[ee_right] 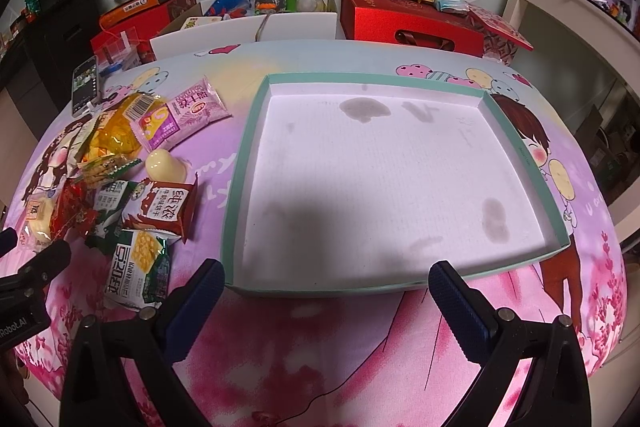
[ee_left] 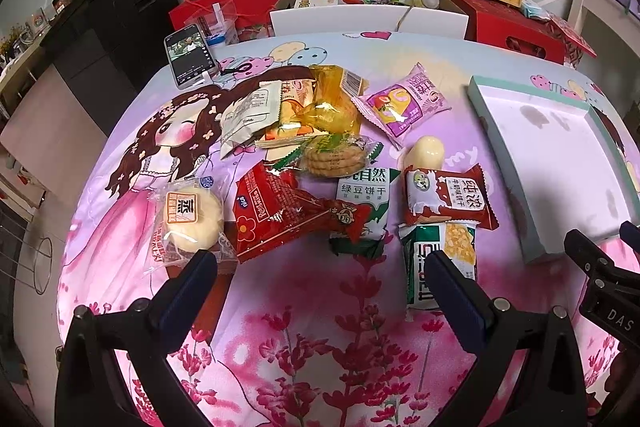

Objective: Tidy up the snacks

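While both of your tools hang above the near edge of the bench (ee_right: pixel 320 355), nothing has been lifted, so I judge this to be the first pick. Take the teal-rimmed tray (ee_right: pixel 248 163) as your landmark: it lies bare, with a few grey stains on its white floor, and every snack lies in a loose heap to its left. Your left hand-held gripper (ee_left: pixel 320 263) is spread wide and carries nothing; it looks straight at that heap. Your right hand-held gripper (ee_right: pixel 326 277) is likewise released and empty, its tips just short of the tray's near wall.

Start with the packets nearest the tray, since they lie clear of the pile. The green-and-white cracker packet (ee_left: pixel 440 259) sits closest to your left tool, just left of the tray's near corner, with the red milk-biscuit packet (ee_left: pixel 448 201) touching its far end. Come down over the cracker packet's short width, not its length, and pinch at the middle so it hangs level. Close gently; the biscuits inside will likely crush. Leave the yellow wrapper (ee_left: pixel 332 103) and the red pouch (ee_left: pixel 276 211) for later, as they overlap neighbours farther left of the tray and could drag them along.
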